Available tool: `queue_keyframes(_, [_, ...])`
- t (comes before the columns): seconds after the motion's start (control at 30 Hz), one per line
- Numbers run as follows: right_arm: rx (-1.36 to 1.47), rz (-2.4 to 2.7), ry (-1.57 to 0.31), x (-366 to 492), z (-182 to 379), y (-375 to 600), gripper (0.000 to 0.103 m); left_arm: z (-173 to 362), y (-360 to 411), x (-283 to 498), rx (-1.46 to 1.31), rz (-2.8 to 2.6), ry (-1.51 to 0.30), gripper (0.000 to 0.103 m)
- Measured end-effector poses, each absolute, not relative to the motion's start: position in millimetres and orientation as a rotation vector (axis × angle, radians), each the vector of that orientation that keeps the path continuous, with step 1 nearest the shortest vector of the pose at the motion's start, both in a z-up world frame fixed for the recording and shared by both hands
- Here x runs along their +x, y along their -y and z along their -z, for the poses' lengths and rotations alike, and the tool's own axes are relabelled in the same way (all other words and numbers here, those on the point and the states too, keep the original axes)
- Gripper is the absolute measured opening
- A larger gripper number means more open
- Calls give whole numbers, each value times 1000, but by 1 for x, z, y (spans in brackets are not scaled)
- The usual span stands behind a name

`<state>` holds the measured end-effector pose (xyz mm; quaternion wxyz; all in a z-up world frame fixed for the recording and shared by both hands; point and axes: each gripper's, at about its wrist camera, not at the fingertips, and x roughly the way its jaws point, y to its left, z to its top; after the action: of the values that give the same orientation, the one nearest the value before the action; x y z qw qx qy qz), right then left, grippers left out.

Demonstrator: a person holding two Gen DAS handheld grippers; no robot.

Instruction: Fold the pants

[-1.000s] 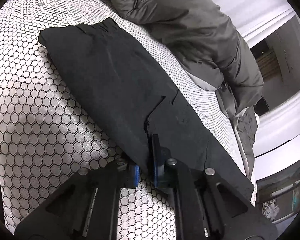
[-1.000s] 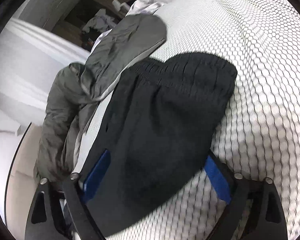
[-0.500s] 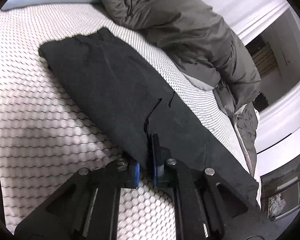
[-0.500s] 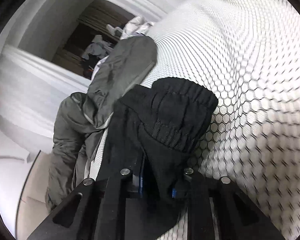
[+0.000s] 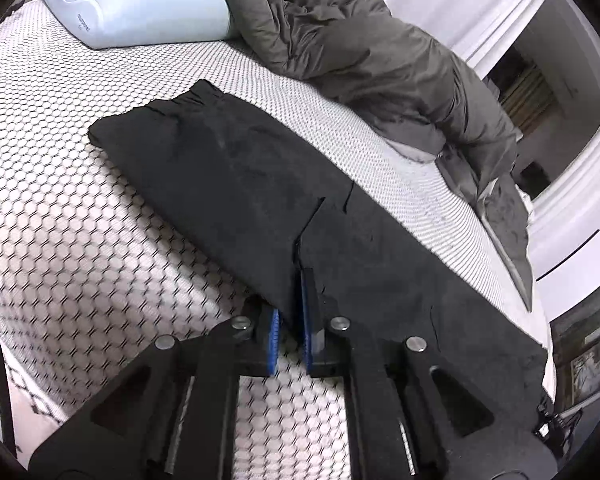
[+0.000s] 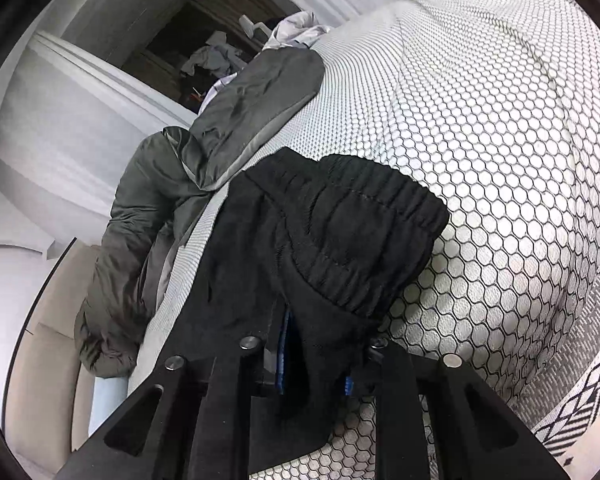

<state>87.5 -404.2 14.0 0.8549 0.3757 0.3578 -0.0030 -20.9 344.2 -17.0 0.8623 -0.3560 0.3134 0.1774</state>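
Black pants (image 5: 236, 184) lie lengthwise on the honeycomb-patterned bed (image 5: 60, 208), the elastic waistband at the far end in the left wrist view. My left gripper (image 5: 290, 296) is shut on a fold of the near edge of the pants, around mid-length. In the right wrist view the gathered waistband of the pants (image 6: 340, 232) is bunched up and pinched between the blue pads (image 6: 282, 344) of my right gripper (image 6: 324, 336). Its jaws are opening slightly, with the fabric still held between them.
A pale blue pillow (image 5: 140, 4) lies at the head of the bed. A rumpled grey duvet (image 5: 372, 56) runs along the far side, close to the pants, also seen as the duvet (image 6: 236, 120). A black-and-white patterned cloth (image 6: 580, 400) lies by the bed's edge.
My right gripper went from wide open around the waistband to pinched on it, bunching it up. My left gripper kept its hold and drew back, bringing the pillow into view.
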Motion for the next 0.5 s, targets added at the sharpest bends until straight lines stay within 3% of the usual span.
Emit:
queue_keyframes(0.07, [796,23,-766,80,-14,410,37,12,-341,-29,-726,-379,-651,10])
queue_keyframes(0.1, [794,34,-755,72,-15,413,46,7,-338,-35,-705,-385,-640,18])
queue_keyframes(0.17, [755,105,-719,57,-23,417,58,-2,-331,-48,-678,-395,-609,37])
queue_keyframes(0.23, [688,163,-698,48,-36,418,59,-10,-324,-59,-665,-416,-575,70])
queue_keyframes(0.3, [596,180,-685,44,-53,413,59,-19,-313,-65,-644,-409,-555,79])
queue_keyframes(0.37, [467,152,-685,41,-72,395,67,-27,-298,-64,-608,-371,-565,80])
queue_keyframes(0.43, [372,67,-706,47,-83,371,84,-33,-282,-57,-579,-327,-573,85])
queue_keyframes(0.5, [283,-2,-726,60,-88,343,92,-37,-260,-42,-545,-257,-593,95])
